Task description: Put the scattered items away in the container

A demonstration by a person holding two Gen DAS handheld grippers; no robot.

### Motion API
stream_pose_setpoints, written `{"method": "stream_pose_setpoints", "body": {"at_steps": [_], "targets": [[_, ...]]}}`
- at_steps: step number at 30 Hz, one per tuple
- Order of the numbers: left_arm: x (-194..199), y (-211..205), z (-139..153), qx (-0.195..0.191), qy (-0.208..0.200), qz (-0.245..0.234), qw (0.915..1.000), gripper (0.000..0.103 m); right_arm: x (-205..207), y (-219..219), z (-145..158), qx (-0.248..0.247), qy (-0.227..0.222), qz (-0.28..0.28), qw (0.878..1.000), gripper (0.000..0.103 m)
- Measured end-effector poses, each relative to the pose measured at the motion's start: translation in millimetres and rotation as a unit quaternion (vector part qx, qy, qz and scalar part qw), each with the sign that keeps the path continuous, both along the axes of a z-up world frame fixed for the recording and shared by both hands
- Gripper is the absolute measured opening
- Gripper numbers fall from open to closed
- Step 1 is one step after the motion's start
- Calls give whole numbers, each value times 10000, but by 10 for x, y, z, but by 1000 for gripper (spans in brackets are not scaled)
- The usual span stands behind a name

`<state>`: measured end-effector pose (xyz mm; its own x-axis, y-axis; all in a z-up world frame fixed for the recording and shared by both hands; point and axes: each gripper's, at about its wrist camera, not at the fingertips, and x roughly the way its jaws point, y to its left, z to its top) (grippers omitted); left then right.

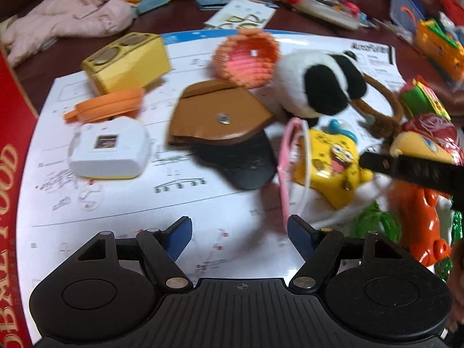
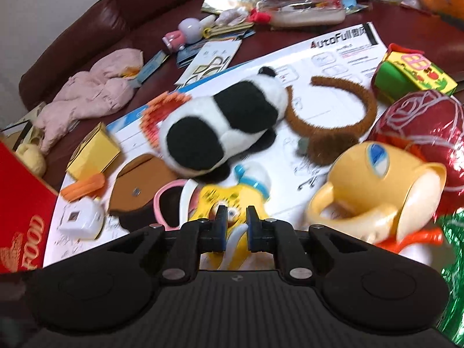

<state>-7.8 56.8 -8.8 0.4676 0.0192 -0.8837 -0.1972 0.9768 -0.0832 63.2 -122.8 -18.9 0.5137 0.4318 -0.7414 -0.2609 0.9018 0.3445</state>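
Note:
Scattered items lie on a white printed sheet (image 1: pixel 145 203): a panda plush (image 1: pixel 316 84), a brown leather pouch (image 1: pixel 214 116), a yellow SpongeBob toy (image 1: pixel 333 159), a white box (image 1: pixel 107 148), a yellow box (image 1: pixel 127 61) and an orange piece (image 1: pixel 107 107). The red container's wall (image 1: pixel 11 133) stands at the left. My left gripper (image 1: pixel 240 232) is open and empty above the sheet. My right gripper (image 2: pixel 235 223) has its jaws nearly closed around the SpongeBob toy (image 2: pixel 229 200); its black finger (image 1: pixel 406 168) shows in the left wrist view.
A yellow cup (image 2: pixel 377 191), a red foil ball (image 2: pixel 417 133), a brown furry headband (image 2: pixel 348 116), a green-yellow box (image 2: pixel 411 72) and an orange toy (image 1: pixel 426 226) crowd the right. A pink cloth (image 1: pixel 75 14) and mixed clutter lie at the back of the dark table.

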Motion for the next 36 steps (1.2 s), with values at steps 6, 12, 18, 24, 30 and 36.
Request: {"method": "stream_pose_setpoints", "body": {"at_steps": [6,12,18,24,30,36], "targets": [[-93,119,29,282,-29,273,9992,82,-215,126,-121,19,394,227,9990,18],[-254,147,17,71,3,239,9997,83,-471,239,-214,20,758,555,9956,19],[-442,127,-113,438,144,295,9985,84,-722,408,-274,8,984,969,9904,19],[-538,249,-202,882,121,237,9957,77,-835,417,-232,-60,998,1141,9884,21],[-634,397,-91,610,-76,313,9976,77,-745,318,-61,101,846,888,9924,21],[-719,426,-53,555,-158,345,9977,81,-640,536,-3,102,691,1044,9921,21]]}}
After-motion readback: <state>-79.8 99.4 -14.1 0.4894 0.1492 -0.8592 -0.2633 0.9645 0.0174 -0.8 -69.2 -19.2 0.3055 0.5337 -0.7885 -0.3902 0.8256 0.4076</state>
